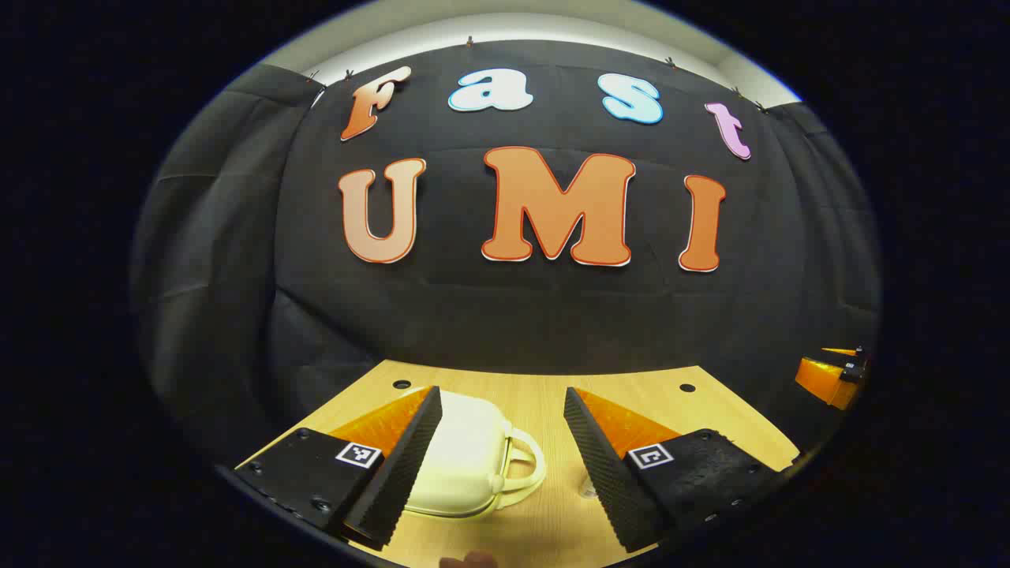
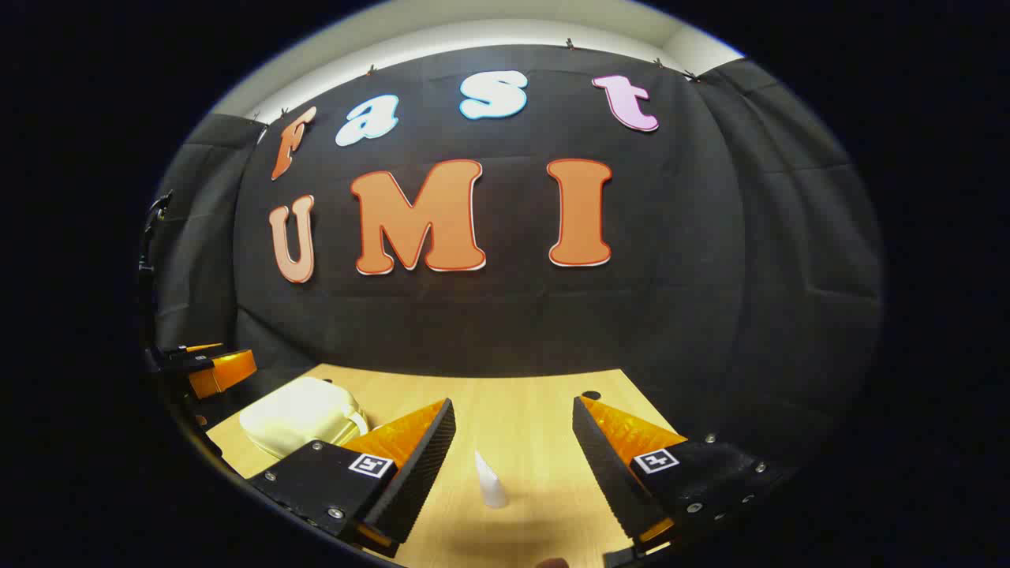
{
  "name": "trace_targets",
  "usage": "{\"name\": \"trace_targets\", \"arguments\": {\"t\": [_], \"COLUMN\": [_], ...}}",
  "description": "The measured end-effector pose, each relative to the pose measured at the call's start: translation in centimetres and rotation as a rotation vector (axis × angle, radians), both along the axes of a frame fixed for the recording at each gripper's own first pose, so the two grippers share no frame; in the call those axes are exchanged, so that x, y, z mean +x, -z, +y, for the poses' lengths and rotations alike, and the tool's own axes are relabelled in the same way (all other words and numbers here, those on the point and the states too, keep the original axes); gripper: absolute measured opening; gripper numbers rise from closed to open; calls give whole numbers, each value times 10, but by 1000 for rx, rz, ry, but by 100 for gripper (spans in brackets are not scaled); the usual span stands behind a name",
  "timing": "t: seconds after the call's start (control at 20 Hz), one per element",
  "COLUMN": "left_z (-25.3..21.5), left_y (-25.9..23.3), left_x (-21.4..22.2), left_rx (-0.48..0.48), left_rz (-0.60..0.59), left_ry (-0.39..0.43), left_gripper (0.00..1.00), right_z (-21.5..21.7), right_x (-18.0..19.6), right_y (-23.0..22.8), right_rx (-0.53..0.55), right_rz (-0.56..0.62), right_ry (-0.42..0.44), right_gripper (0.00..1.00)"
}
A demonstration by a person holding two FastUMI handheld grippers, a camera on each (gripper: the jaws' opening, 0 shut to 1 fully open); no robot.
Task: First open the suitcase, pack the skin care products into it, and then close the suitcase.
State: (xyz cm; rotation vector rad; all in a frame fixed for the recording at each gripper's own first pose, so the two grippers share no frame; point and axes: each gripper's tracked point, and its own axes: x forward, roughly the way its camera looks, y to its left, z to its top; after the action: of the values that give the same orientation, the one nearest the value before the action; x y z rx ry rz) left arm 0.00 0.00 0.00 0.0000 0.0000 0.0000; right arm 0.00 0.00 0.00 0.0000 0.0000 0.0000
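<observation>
Suitcase (image 1: 465,457) first: a small cream hard-shell case with a looped handle, lying flat and shut on the wooden surface (image 1: 536,402). In the left gripper view it sits low and just ahead of the left hand-held gripper (image 1: 499,461), partly behind that gripper's left finger, with its handle poking toward the gap between the fingers. The fingers are spread wide and hold nothing. The case's handle end faces right in this view, so its long axis seems to run roughly across the gripper's line of sight rather than along it.

In the right gripper view the same case lies off to the left, beyond the left finger of the right hand-held gripper (image 2: 513,465), which is also spread wide and empty. Almost straight ahead of that gripper, between its fingers but touching neither, stands a small white cone-shaped tube (image 2: 491,481), upright on the surface; it is likely one of the skin care products. The other gripper shows at the far left edge of this view, beside the case.

Judging by this, nothing is packed and the lid is not yet lifted. The left gripper is clearly the nearer one to the case, so opening probably falls to it, while the right is lined up with the tube.
</observation>
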Motion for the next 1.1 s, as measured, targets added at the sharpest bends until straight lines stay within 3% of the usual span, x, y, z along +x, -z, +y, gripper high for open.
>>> {"name": "trace_targets", "arguments": {"t": [0.15, 0.3, 0.5, 0.65, 1.1], "left_z": [26, 23, 6, -5, -7], "left_y": [-3, -21, -14, -21, -6], "left_x": [-22, -32, -24, -21, -9], "left_rx": [32, 50, 61, 70, 103], "left_rz": [9, -17, 12, 13, 24], "left_ry": [-17, -12, 13, 47, 32], "left_gripper": [98, 98, 98, 98, 98], "right_z": [15, 24, 35, 28, 24], "right_x": [7, 17, 17, 18, 18], "right_y": [4, 8, 13, 19, 40], "right_rx": [5, -54, -29, -26, -45], "right_rz": [8, -7, 16, 35, 100], "right_ry": [-18, -16, -39, -1, -1], "right_gripper": [95, 95, 95, 95, 95]}}
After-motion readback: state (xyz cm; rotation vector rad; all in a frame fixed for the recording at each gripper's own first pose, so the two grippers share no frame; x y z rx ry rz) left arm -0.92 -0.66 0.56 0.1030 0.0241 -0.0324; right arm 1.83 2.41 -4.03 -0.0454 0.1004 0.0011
